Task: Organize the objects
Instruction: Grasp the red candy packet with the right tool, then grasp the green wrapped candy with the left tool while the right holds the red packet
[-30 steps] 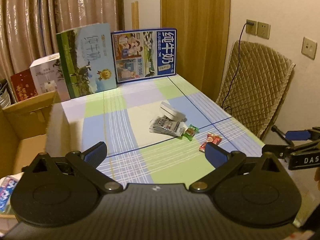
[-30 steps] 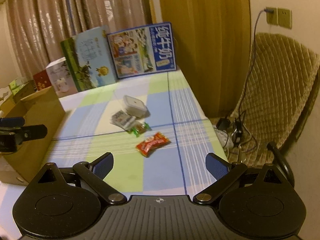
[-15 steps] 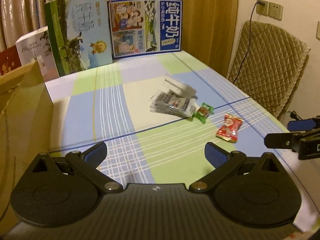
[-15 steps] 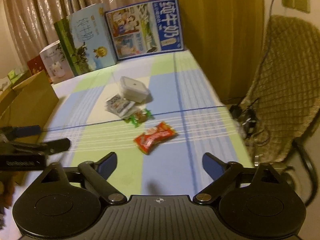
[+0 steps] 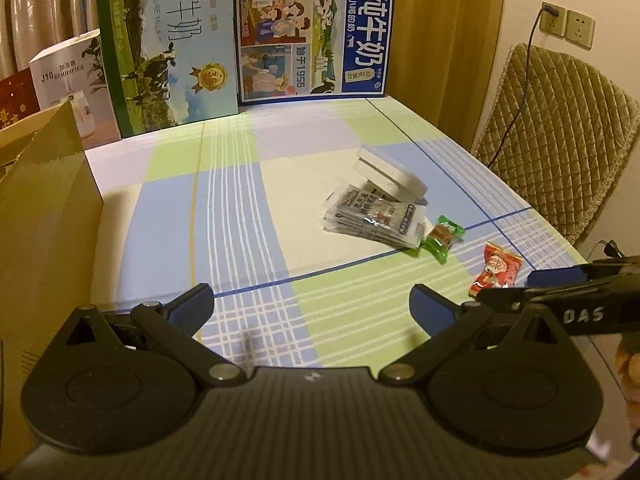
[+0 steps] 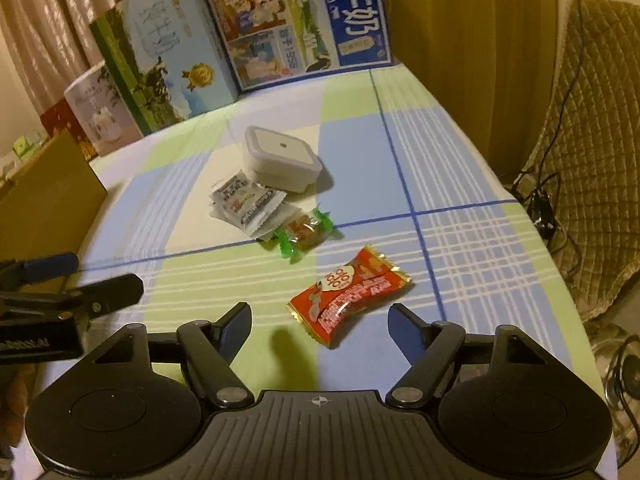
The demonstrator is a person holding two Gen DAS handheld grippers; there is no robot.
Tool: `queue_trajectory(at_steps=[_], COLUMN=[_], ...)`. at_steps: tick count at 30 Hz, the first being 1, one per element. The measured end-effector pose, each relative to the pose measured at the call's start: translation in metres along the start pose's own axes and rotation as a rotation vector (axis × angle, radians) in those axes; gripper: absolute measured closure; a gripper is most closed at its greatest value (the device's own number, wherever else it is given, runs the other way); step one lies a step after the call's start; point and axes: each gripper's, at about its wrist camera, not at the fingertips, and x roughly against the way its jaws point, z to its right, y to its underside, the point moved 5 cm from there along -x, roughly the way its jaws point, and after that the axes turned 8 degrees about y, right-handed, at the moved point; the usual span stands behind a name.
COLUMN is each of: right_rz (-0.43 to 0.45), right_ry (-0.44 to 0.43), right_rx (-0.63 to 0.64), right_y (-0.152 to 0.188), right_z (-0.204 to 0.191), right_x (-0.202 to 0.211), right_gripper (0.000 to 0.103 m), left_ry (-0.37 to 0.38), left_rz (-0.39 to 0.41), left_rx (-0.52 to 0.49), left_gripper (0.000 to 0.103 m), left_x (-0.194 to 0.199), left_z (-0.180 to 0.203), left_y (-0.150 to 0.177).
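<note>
Snacks lie in a loose cluster on the desk (image 6: pixel 460 152), which wears a cloth checked in blue, green and cream. In the right wrist view the red candy wrapper (image 6: pixel 349 293) sits just ahead of the right tongs (image 6: pixel 320 326), slightly toward one o'clock from the gap; the tongs are closing, yet their blue pads stand apart with the wrapper's near corner between the tips, not pressed. Beyond it, toward eleven o'clock, lies the green-ended candy (image 6: pixel 305 233), touching the stack of sachets (image 6: pixel 246 204), and further on toward twelve o'clock a white square box (image 6: pixel 282 158) rests partly on that stack. The left tongs (image 5: pixel 311 307) hover over bare checked cloth with their fingers spread wide and nothing between them; in that view the same cluster lies toward one and two o'clock, the red wrapper just past the right tongs' dark finger at three o'clock. A cardboard box (image 5: pixel 44 216) stands at the desk's edge at nine o'clock. Along the far side, at eleven to twelve o'clock, two milk cartons (image 5: pixel 240 40) stand upright side by side, with a white humidifier box (image 5: pixel 70 84) beside them. A quilted chair (image 5: pixel 560 140) stands off the desk at two o'clock.
</note>
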Motion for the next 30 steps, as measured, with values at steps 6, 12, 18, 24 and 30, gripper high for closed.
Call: queue_trajectory(at_steps=[6, 12, 18, 24, 30], right_rz=[0.028, 0.056, 0.060, 0.070, 0.110], right_ry=[0.031, 0.074, 0.139, 0.155, 0.193], right_rx=[0.036, 0.062, 0.150, 0.151, 0.172], right_y=[-0.001, -0.004, 0.001, -0.003, -0.018], right_z=[-0.007, -0.011, -0.019, -0.016, -0.006], right_x=[-0.010, -0.016, -0.016, -0.015, -0.021], right_gripper=[0.031, 0.040, 0.067, 0.074, 0.074], left_ry=[0.002, 0.010, 0.014, 0.020, 0.030], left_rz=[-0.013, -0.027, -0.040, -0.035, -0.032], left_rx=[0.027, 0.048, 0.061, 0.066, 0.077], left_gripper=[0.001, 0.001, 0.001, 0.001, 0.001], left_x=[-0.005, -0.011, -0.013, -0.012, -0.013], left_z=[-0.007, -0.010, -0.012, -0.012, -0.013], left_y=[0.001, 0.002, 0.005, 0.003, 0.002])
